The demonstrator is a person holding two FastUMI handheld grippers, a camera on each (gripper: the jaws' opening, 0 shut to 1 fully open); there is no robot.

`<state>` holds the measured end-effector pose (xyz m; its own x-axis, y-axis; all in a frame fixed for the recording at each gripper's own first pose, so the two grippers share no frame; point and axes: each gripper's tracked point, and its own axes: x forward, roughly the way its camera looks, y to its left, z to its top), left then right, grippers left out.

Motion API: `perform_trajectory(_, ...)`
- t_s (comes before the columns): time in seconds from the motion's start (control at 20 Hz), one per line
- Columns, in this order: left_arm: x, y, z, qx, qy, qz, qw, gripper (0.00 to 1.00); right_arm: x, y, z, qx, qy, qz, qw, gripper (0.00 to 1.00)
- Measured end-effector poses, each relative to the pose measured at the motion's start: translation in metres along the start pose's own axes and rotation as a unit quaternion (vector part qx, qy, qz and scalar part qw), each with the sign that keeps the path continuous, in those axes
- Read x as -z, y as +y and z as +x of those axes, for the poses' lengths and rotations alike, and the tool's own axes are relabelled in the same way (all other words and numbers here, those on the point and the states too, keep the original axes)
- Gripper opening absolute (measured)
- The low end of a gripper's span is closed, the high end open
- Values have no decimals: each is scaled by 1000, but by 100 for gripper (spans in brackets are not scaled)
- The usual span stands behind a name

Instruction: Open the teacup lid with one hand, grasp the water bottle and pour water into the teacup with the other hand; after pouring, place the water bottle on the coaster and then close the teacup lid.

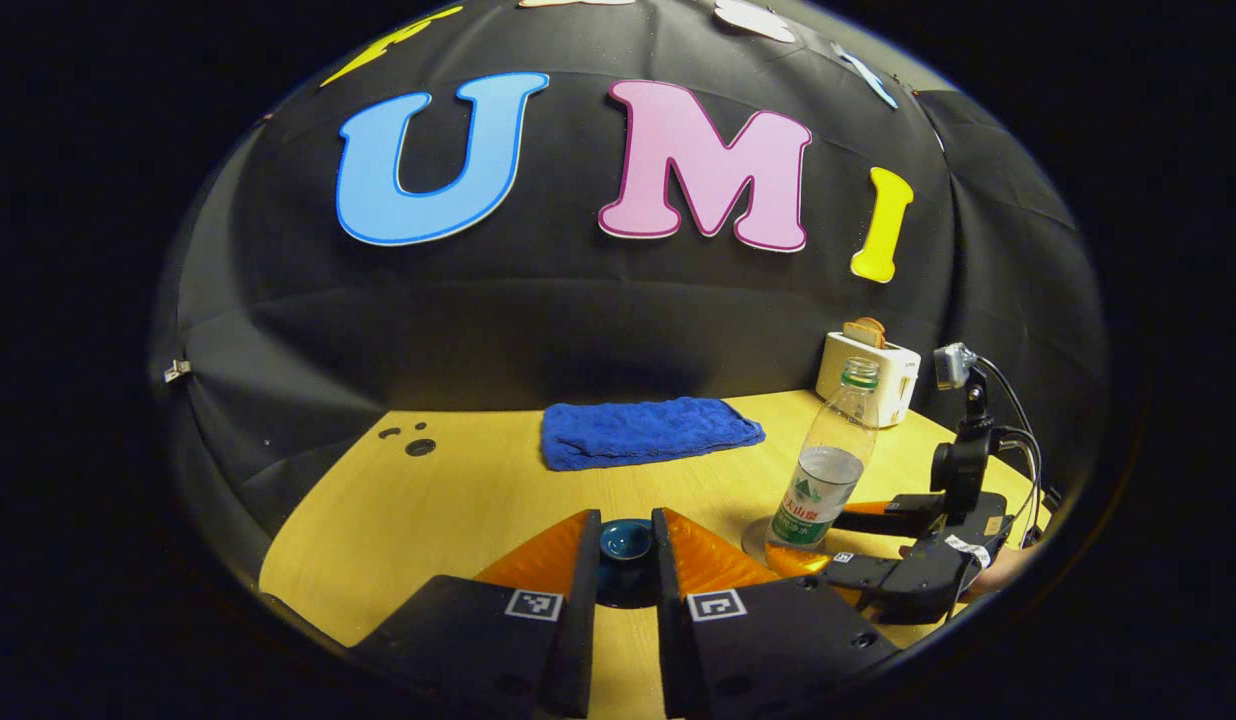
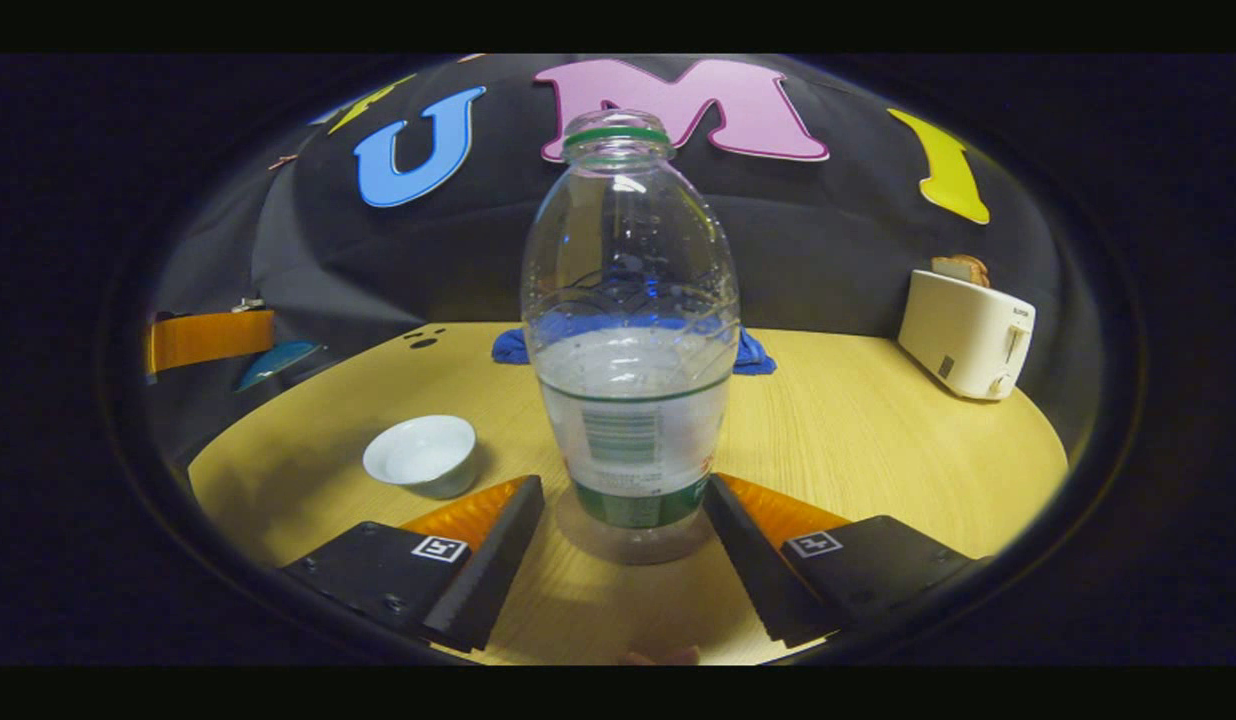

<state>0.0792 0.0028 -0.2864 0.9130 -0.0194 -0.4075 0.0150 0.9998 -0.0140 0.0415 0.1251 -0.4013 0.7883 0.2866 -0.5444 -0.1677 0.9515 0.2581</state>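
The water bottle [image 2: 630, 330] stands upright on the wooden table [image 2: 878, 440], uncapped, its clear body holding water to roughly the middle, level with the top of its label. It rests on a round, pale coaster [image 2: 633, 545] whose edge shows under its base. The right gripper [image 2: 623, 535] has its fingers spread wide on either side of the bottle's foot; whether they touch the plastic I cannot tell, but they do not look pressed in.

To the left of the bottle, near it on the table, sits the white teacup [image 2: 421, 455], open on top, with a pale inside; whether there is water in it I cannot tell. Behind the bottle lies a folded blue towel [image 1: 648, 430], and off to the bottle's right stands a white toaster [image 2: 966, 333] with a slice of bread [image 2: 960, 268] poking out of the slot.

The left gripper [image 1: 625, 545] has its fingers drawn in narrow on the dark blue teacup lid [image 1: 625, 540], held by its knob above the table, away from the cup and to the left of the bottle.
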Motion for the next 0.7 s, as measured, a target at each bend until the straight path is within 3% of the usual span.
perform_trajectory(0.15, 10, -12, 19, 12, 5, 5, 1000, 31, 11, 2, -23, 6, 14, 14, 1000, 99)
perform_trajectory(0.2, 12, -16, 25, 18, 6, 6, 1000, 27, 13, 1, -32, 8, 17, 16, 1000, 99)
perform_trajectory(0.35, 20, -28, 40, 32, 9, 10, 999, 36, 16, -7, -61, 24, 23, 16, 999, 99)
perform_trajectory(0.4, 23, -31, 44, 36, 12, 12, 999, 31, 15, -10, -70, 28, 23, 19, 999, 99)
perform_trajectory(0.7, 46, -38, 59, 47, 33, 19, 998, 31, 2, -37, -106, 69, 12, 22, 997, 99)
